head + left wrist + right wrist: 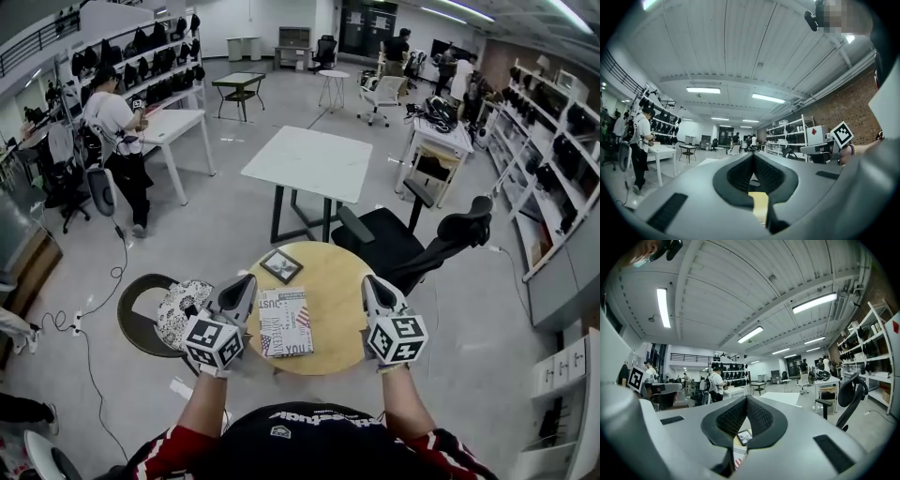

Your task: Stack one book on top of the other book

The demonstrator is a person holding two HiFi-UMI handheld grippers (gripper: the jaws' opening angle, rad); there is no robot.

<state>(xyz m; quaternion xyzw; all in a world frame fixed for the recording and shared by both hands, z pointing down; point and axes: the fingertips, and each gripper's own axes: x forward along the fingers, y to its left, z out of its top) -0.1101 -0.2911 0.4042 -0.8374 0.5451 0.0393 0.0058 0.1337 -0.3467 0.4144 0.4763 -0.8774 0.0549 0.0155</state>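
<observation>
Left gripper (246, 281): lower left of the head view, by the table's left edge, jaws pressed together, nothing in them
Right gripper (371, 282): lower right, jaws closed too, also empty
Big book (286, 322): flag-print cover, lying flat on the round wooden table (333, 281), between the two grippers
Small book (281, 266): dark cover, just above the big one in frame, lying beside it, not on it
Office chair (412, 246): black, up and right of the table
</observation>
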